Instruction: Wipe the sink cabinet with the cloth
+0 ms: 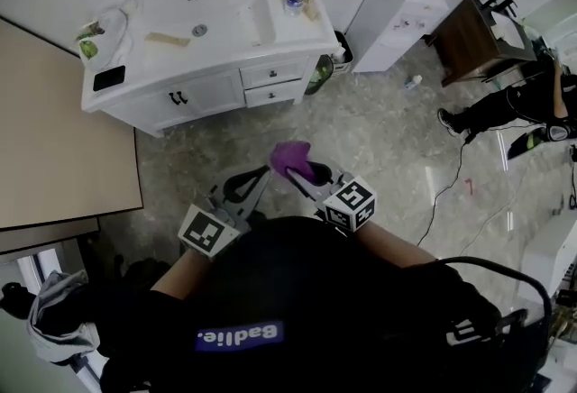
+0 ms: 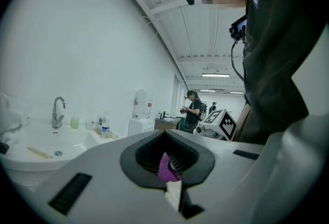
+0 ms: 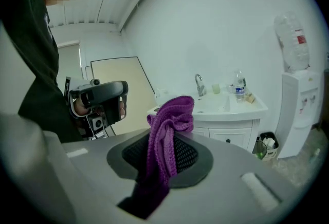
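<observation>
We're standing well apart from the sink cabinet (image 1: 213, 92), right gripper (image 1: 305, 173) fingers clamping the purple cloth (image 3: 165, 133), left gripper (image 1: 263, 175) fingers pressing together, apparently empty, so we're guessing all the wiping's still waiting.

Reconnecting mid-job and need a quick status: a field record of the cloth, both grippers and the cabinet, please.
cloth: purple, bunched, held up off the floor
right gripper: jaws shut on cloth
left gripper: jaws together, nothing clamped
sink cabinet: white, across the floor from the person, neither gripper touching it
wiping: not yet begun
</observation>
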